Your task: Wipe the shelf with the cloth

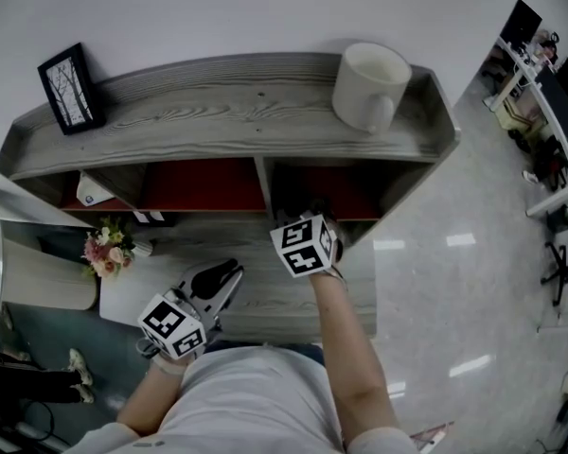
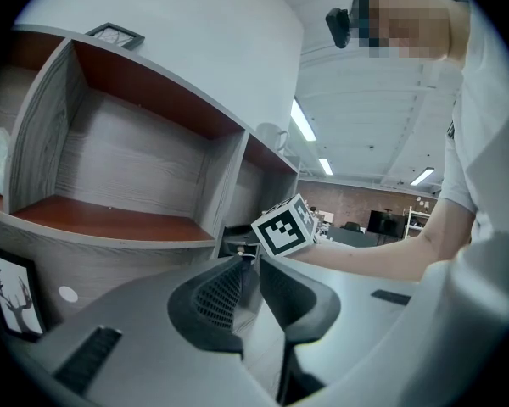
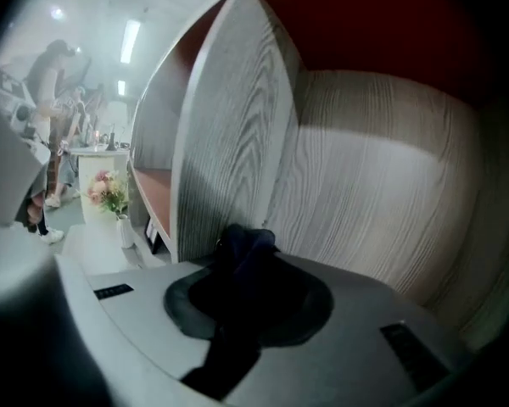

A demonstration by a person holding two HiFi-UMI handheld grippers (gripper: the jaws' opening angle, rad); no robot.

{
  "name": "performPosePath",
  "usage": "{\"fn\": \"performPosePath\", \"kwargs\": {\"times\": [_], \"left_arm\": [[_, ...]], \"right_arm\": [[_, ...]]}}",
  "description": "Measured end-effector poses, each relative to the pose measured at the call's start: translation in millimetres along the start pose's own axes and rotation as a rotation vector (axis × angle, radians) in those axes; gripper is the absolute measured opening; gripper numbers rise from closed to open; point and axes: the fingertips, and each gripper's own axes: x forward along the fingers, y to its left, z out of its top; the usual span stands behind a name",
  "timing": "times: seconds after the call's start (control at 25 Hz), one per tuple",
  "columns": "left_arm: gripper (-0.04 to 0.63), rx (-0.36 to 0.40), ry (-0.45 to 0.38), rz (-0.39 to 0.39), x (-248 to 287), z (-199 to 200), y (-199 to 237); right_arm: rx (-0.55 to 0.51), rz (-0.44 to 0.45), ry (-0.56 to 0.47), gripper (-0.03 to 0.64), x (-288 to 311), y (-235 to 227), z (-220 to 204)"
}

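The grey wooden shelf [image 1: 218, 112] carries a white mug [image 1: 369, 85] on its top board, so the open compartments below are the easier surfaces to reach just now. The right gripper [image 1: 308, 220] is pushed into the right-hand compartment [image 1: 336, 192] with its jaws clamped on the dark cloth [image 3: 246, 253], whose bunched end sits near the grey divider wall, apparently placed to rub the inner surfaces there. The left gripper [image 2: 248, 265] hangs back outside the shelf, jaws slightly apart on nothing, probably to keep clear of the wiping arm.
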Motion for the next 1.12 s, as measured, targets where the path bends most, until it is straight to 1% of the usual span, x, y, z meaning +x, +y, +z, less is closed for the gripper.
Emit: {"fn": "performPosePath", "kwargs": {"times": [0.08, 0.16, 0.24, 0.36, 0.48, 0.64, 0.76, 0.88, 1.12], "left_arm": [[0.052, 0.002, 0.001, -0.002, 0.3, 0.1, -0.5], [0.052, 0.001, 0.003, -0.001, 0.2, -0.6, -0.9], [0.052, 0.002, 0.005, 0.0, -0.2, -0.9, -1.2], [0.052, 0.004, 0.003, 0.005, -1.6, 0.0, -1.1], [0.052, 0.005, 0.0, 0.012, -3.5, 1.2, -0.3], [0.052, 0.008, 0.0, 0.02, -5.4, 2.0, 0.0], [0.052, 0.01, -0.001, 0.024, -7.2, 2.1, 0.5], [0.052, 0.009, -0.003, 0.031, -9.2, 2.3, 2.8], [0.052, 0.006, -0.003, 0.033, -8.1, 1.7, 3.7]], "right_arm": [[-0.022, -0.035, -0.031, 0.064, -3.0, -0.7, 4.6], [0.011, -0.046, -0.091, 0.064, -10.1, -3.2, 16.7], [0.041, -0.065, -0.166, 0.064, -20.9, -8.6, 39.2], [0.051, -0.094, -0.267, 0.064, -37.6, -17.8, 76.2], [0.027, -0.109, -0.35, 0.064, -52.4, -25.1, 108.0], [-0.002, -0.119, -0.431, 0.064, -65.5, -32.8, 138.8], [-0.016, -0.139, -0.485, 0.064, -73.4, -37.0, 154.4], [-0.008, -0.148, -0.527, 0.064, -84.3, -36.8, 166.6], [-0.012, -0.15, -0.612, 0.064, -107.3, -26.9, 174.7]]}}
